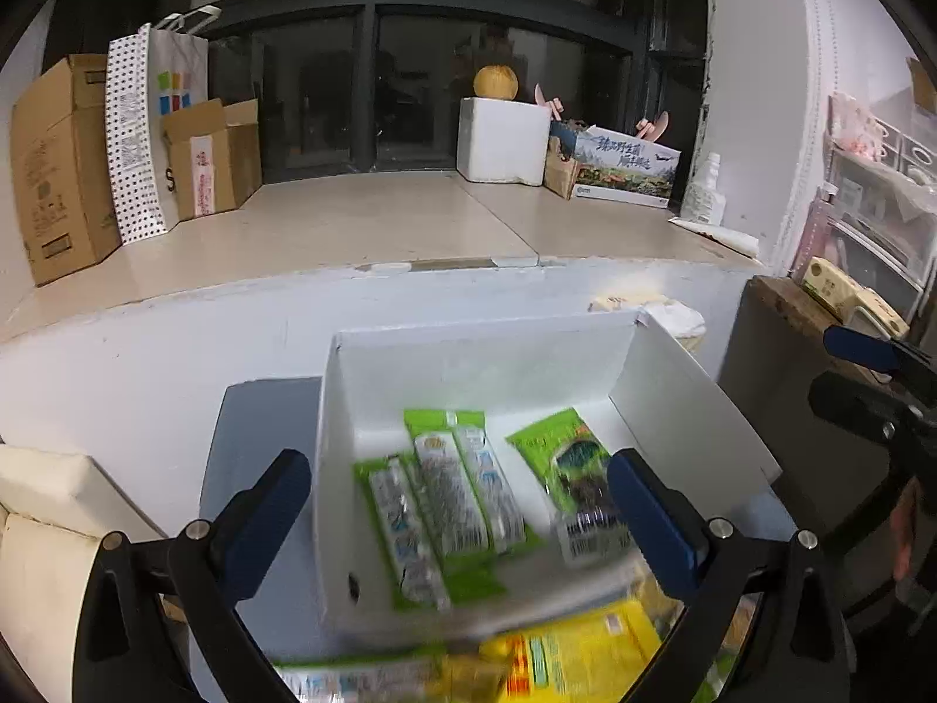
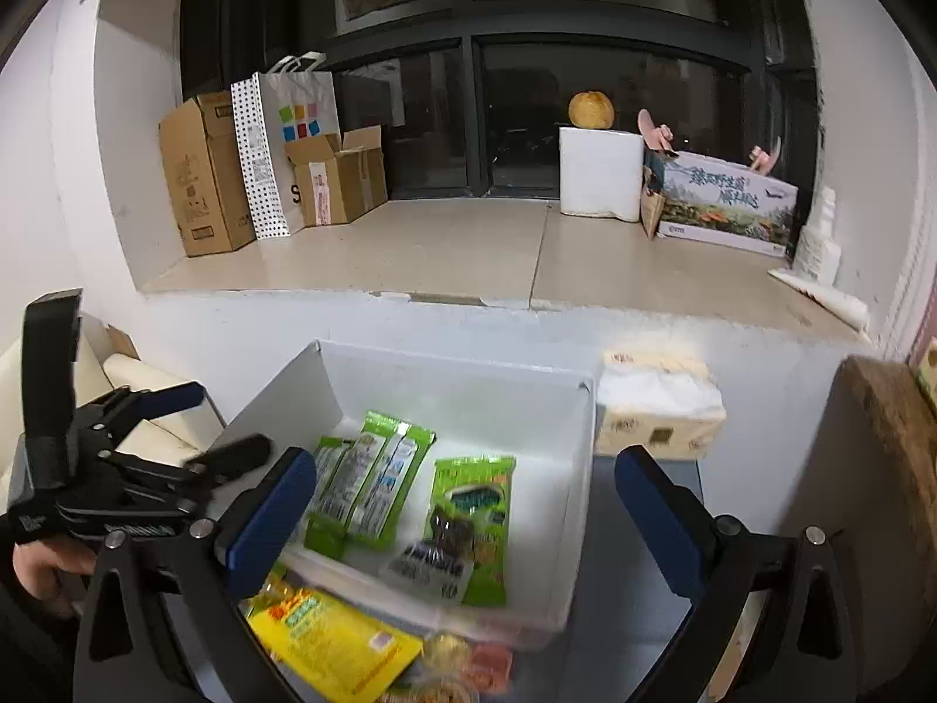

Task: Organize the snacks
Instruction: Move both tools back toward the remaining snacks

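Both sets of jaws stand wide apart and empty: the left gripper [image 1: 457, 515] and right gripper [image 2: 465, 512] hover over the white bin [image 2: 457, 392], likely free to pick next. Inside it lie green snack packs [image 2: 369, 480], sorted together. At 6 o'clock a yellow packet [image 2: 334, 638] waits outside on the worktop.
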### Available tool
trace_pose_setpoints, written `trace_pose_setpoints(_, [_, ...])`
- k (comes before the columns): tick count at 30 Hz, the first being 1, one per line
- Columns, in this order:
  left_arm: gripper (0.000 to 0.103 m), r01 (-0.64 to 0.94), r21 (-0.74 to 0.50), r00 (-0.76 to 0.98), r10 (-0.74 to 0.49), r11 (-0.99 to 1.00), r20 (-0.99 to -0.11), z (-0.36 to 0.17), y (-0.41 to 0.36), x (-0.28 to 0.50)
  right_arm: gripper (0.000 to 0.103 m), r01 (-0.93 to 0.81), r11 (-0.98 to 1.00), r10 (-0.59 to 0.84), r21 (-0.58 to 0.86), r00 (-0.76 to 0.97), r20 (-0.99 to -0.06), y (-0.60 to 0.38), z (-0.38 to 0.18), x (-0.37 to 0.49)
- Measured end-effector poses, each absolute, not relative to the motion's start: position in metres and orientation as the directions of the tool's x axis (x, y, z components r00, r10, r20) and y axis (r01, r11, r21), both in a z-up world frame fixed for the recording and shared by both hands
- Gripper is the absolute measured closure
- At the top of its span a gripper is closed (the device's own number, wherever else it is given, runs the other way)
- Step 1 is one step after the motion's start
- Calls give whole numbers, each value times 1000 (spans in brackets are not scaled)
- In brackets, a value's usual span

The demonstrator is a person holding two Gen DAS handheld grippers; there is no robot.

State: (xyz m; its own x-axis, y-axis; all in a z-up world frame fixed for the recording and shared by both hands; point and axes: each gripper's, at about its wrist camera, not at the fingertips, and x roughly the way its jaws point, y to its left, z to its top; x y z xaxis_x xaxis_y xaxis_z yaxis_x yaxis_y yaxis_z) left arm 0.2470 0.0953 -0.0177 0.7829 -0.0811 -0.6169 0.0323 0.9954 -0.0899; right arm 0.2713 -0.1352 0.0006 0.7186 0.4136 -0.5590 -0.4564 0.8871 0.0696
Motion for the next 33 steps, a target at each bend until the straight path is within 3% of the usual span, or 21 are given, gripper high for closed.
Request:
trace_pose_setpoints(9, [0,6,-203,774,-133,979,-619,-45,100,136,0,-431,880,458,201,657,-599,-191,-52,205])
trace_pose_setpoints(14, [0,-4,-165,736,-109,986,-668,-69,82,105,0,-401,889,437,222,597,-672,-205,-94,184])
trace_pose_setpoints(19, [0,8,-168,716,-123,986,-687,-82,68,91,0,-323,916,395,237,634,-665,-225,-92,178])
trace_pose_setpoints(22, [0,115,-198,673,-223,973,-706,-87,42,86,0,-307,913,408,269,661,-630,-237,-81,179])
trace_pose_setpoints(24, [0,285,-223,551,-350,932,-757,-97,2,85,0,-301,918,397,259,677,-620,-236,-77,179])
trace_pose_setpoints(28, [0,397,-88,486,-290,914,-825,-117,-51,79,0,-287,922,388,260,684,-618,-234,-80,181])
trace_pose_setpoints(31, [0,453,-157,367,-344,877,-865,-130,-65,79,0,-286,920,391,267,693,-606,-234,-77,183])
trace_pose_setpoints(33, [0,475,-104,356,-299,874,-885,-135,-74,78,0,-283,921,389,268,706,-592,-235,-71,185])
